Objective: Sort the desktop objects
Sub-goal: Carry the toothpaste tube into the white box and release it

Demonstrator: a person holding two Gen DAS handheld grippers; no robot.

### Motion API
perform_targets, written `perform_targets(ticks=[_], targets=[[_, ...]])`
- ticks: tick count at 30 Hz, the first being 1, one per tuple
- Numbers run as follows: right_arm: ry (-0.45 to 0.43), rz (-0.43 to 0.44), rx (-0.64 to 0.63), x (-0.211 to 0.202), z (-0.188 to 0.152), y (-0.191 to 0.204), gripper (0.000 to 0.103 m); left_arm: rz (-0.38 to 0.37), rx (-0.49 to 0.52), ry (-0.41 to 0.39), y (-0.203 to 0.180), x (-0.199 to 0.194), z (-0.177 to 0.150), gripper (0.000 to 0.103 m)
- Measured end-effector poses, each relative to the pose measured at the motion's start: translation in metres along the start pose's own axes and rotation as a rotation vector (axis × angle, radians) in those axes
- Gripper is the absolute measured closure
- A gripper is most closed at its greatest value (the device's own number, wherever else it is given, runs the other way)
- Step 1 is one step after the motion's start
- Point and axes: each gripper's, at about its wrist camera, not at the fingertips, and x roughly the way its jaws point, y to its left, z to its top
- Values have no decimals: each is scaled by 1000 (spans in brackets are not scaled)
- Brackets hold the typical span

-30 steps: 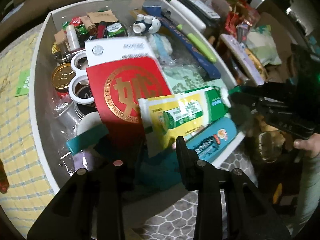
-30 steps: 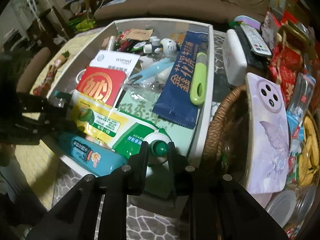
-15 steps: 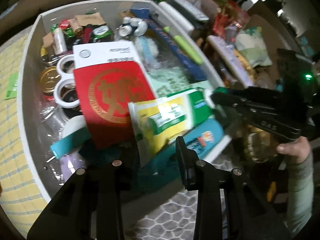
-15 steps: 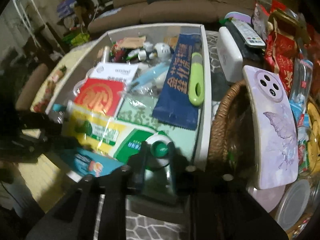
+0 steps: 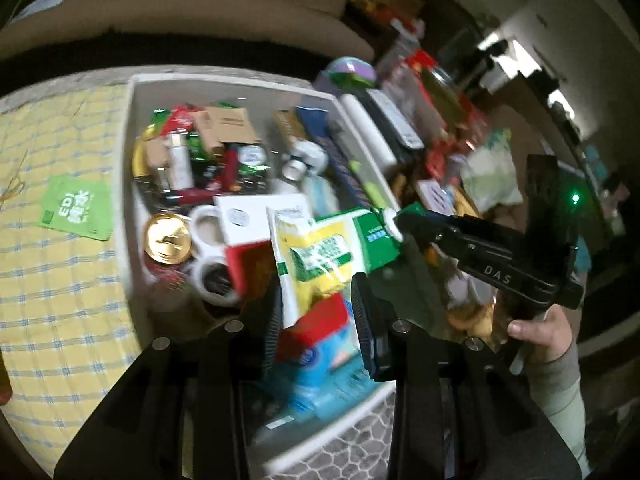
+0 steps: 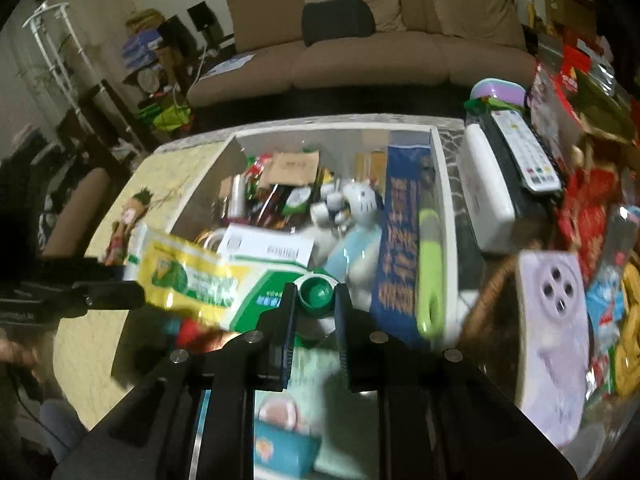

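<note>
Pouch [image 5: 320, 252] work needs both of us steady now: the yellow-and-green refill bag hangs in the air above the white tray [image 5: 132, 200], carried by its two ends. Our right gripper [image 6: 314, 300] has its fingers nearly closed, clamped on the green cap [image 6: 316, 294]. Our left gripper [image 5: 316, 312] has its fingers a moderate way apart around the bag's lower end; blur keeps us from telling whether they press it.

To do this well, we judge both ends should travel together and level, so the soft bag neither twists nor slips off the cap.

For room, the tray is crowded: gold tin [image 5: 168, 238], tape rolls [image 5: 206, 232], red card [image 5: 248, 260] and blue packet [image 5: 320, 368] lie right beneath, so we would lift clear before moving sideways. The tray's right wall stands close to a wicker basket [image 6: 486, 300] and remote [image 6: 524, 152]; the yellow checked cloth [image 5: 60, 280] to the left looks the freer side.
</note>
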Motion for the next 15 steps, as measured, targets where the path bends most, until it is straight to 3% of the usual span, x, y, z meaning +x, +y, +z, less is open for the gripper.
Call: perform_targets(ticks=[3, 7, 15], targets=[[20, -4, 20, 25, 12, -5, 86, 24, -28, 7, 20, 13, 7, 73], [73, -85, 6, 58, 11, -12, 85, 49, -51, 35, 35, 38, 12, 73], [72, -97, 20, 65, 5, -26, 83, 141, -10, 83, 35, 64, 3, 73]])
